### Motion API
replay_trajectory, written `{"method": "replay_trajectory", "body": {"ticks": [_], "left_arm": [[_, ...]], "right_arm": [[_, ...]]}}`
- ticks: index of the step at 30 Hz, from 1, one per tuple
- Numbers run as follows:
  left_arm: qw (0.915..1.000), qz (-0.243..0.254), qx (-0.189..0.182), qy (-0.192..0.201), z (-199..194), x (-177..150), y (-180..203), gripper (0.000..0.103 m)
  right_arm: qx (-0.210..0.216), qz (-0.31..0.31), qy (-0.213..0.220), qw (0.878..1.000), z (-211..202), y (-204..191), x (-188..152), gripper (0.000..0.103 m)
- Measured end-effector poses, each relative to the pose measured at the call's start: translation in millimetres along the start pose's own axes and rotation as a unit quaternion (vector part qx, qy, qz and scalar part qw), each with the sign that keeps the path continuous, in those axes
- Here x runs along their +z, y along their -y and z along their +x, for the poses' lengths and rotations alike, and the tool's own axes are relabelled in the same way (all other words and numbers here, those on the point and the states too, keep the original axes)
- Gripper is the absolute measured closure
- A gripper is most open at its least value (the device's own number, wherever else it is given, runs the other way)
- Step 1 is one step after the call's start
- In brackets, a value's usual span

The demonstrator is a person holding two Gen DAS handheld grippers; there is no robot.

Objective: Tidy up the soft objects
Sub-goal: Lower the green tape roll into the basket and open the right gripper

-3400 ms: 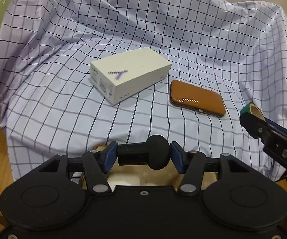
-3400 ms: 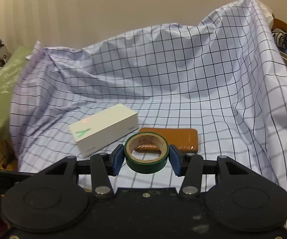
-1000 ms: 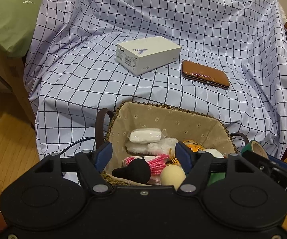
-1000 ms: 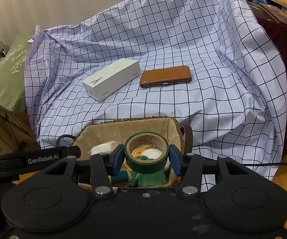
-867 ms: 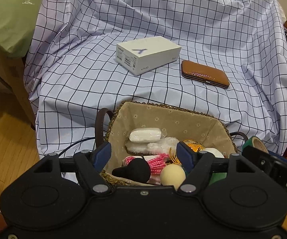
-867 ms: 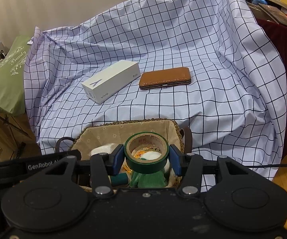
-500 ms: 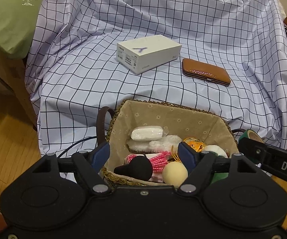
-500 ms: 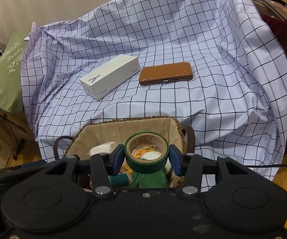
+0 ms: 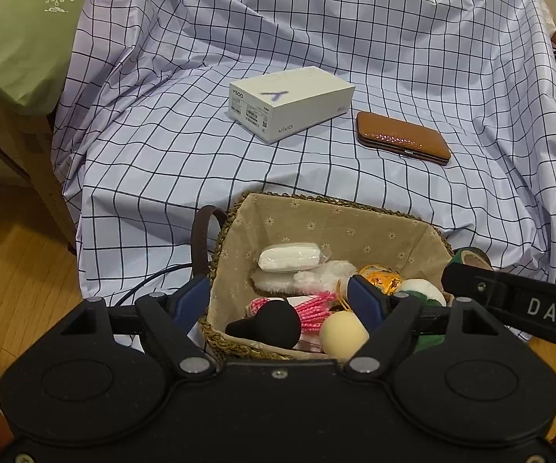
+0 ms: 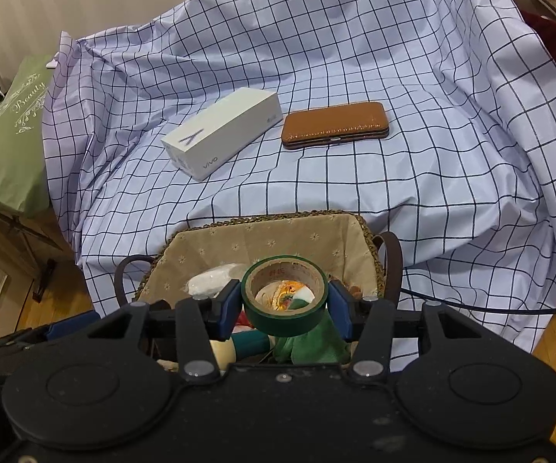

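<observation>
**Tape roll held over the filled basket**

The right gripper pinches a green tape roll between its blue pads, just above the lined wicker basket. The left gripper stands spread, its jaws having just been opening, with nothing pressed between the pads; below them a black sponge lies in the basket beside a cream ball, a white pad and pink string. Behind the basket, on the checked sheet, a white box and a brown case lie near each other without touching.
</observation>
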State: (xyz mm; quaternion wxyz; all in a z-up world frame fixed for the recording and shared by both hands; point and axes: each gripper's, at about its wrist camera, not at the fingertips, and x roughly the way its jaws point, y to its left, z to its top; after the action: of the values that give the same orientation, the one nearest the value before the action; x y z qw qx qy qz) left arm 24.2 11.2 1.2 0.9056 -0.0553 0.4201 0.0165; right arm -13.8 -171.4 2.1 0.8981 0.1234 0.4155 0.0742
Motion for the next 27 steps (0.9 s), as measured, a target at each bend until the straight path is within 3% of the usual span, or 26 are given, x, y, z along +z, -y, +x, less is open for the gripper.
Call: {"method": "replay_trajectory", "body": {"ticks": [13,20,27], "left_arm": [[1.0,0.0,0.0,-0.001,0,-1,0,0.029],[1.0,0.0,-0.001,-0.002,1,-1,-1,0.029],[1.0,0.0,-0.001,-0.002,1,-1,-1,0.029]], "right_arm": [[0.004,0.009,0.001,1.0,-1,3,4,0.052],[-0.007,0.022,0.006,1.0,-4,4,5,0.043],[0.025,0.096,-0.03,0.995,-3,20,5,0.039]]}}
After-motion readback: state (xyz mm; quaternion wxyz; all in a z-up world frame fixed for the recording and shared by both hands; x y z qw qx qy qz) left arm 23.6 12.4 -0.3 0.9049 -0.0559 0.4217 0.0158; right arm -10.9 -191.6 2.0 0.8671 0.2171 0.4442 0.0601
